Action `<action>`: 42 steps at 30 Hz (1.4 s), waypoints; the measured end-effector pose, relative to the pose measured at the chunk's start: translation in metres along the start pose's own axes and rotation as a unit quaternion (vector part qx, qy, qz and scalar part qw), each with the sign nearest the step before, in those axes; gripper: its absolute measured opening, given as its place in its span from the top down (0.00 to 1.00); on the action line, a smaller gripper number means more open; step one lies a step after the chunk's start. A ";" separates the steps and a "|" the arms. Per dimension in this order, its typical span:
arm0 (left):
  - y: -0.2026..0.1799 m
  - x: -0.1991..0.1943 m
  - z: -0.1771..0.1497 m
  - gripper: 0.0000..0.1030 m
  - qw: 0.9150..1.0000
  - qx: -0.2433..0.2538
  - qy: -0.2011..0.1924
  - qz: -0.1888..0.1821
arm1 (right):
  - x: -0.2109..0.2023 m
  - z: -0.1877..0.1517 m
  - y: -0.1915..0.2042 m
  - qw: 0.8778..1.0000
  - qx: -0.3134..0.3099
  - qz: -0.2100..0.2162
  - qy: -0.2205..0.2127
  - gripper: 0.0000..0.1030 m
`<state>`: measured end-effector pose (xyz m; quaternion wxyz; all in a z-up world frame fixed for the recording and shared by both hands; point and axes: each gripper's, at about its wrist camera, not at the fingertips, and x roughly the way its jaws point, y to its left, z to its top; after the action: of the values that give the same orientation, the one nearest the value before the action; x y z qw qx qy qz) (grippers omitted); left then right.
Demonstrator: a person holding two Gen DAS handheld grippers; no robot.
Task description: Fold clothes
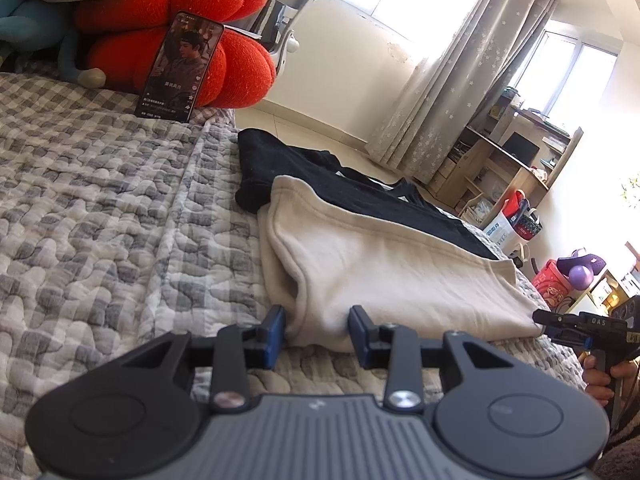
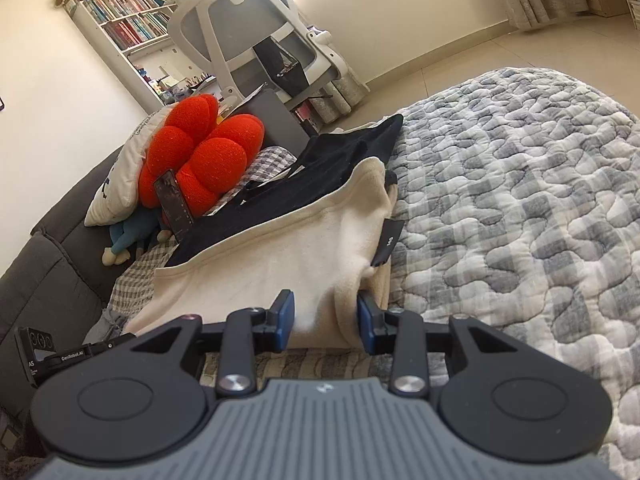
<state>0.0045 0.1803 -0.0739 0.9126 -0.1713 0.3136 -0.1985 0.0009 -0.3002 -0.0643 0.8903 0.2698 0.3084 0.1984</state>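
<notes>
A folded cream garment (image 1: 400, 276) lies on the quilted bed, partly over a black garment (image 1: 320, 172) spread behind it. My left gripper (image 1: 318, 330) is open at the bed's surface, with the cream garment's near left corner between its blue pads. The right gripper (image 1: 560, 324), held by a hand, sits at the garment's other near corner. In the right wrist view the right gripper (image 2: 326, 322) is open around a fold of the cream garment (image 2: 260, 264), near its black label (image 2: 386, 246). The black garment (image 2: 304, 188) lies beyond, and the left gripper (image 2: 80, 354) shows at lower left.
A grey-and-white quilt (image 1: 100, 220) covers the bed. A red cushion (image 1: 180, 32) with a phone (image 1: 178, 68) leaning on it, a white pillow and a blue plush toy sit at the bed's far end. An office chair (image 2: 248, 28), bookshelf, desk and curtains stand beyond the bed.
</notes>
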 end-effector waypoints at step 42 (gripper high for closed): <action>0.040 0.002 0.011 0.91 0.982 -0.148 0.083 -0.078 | -0.023 0.011 -0.037 0.988 0.126 0.054 0.070 0.85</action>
<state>0.0234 0.2159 -0.0843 0.8295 -0.3114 0.4003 -0.2340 -0.0019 -0.3443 -0.0692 0.8134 0.3812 0.3775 0.2246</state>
